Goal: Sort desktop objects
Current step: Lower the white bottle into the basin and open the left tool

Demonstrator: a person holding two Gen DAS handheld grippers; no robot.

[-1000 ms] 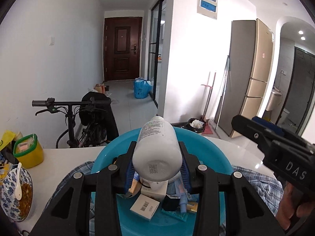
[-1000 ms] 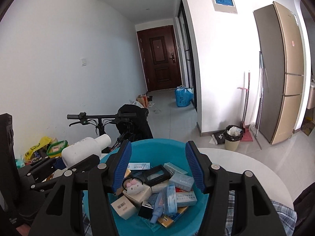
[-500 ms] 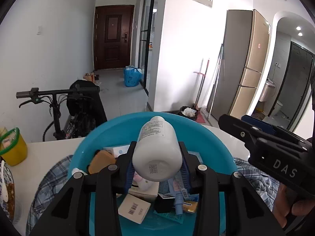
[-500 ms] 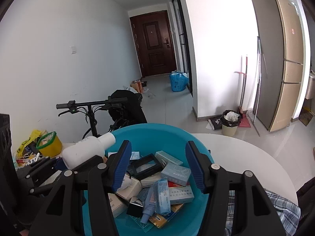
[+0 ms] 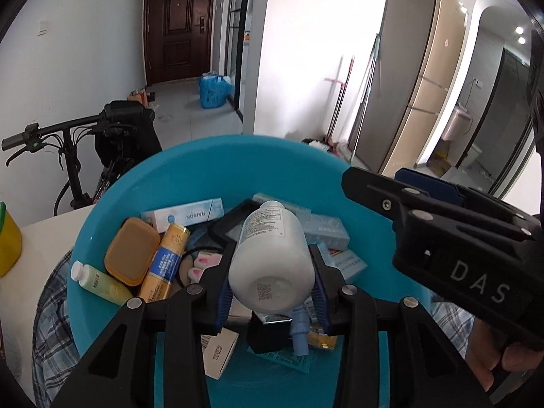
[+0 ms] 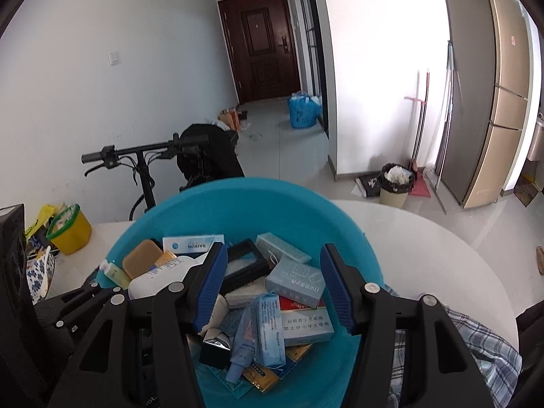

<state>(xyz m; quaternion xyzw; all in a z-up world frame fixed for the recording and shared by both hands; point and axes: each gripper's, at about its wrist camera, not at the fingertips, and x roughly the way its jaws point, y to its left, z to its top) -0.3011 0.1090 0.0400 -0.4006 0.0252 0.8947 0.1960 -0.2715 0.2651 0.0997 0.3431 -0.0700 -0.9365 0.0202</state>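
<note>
Bottle (image 5: pixel 272 255) sits clamped in the left tongs (image 5: pixel 272 292), long axis pointing forward, cap end away, right over the blue basin (image 5: pixel 210 159). Below it lie packed boxes, a tan case (image 5: pixel 132 255) and a yellow tube (image 5: pixel 165 265); little bare floor to land on. Right tongs (image 6: pixel 272 285) hover wide apart and hold nothing, just beside, over the same basin on the bench (image 6: pixel 425 238).
</note>
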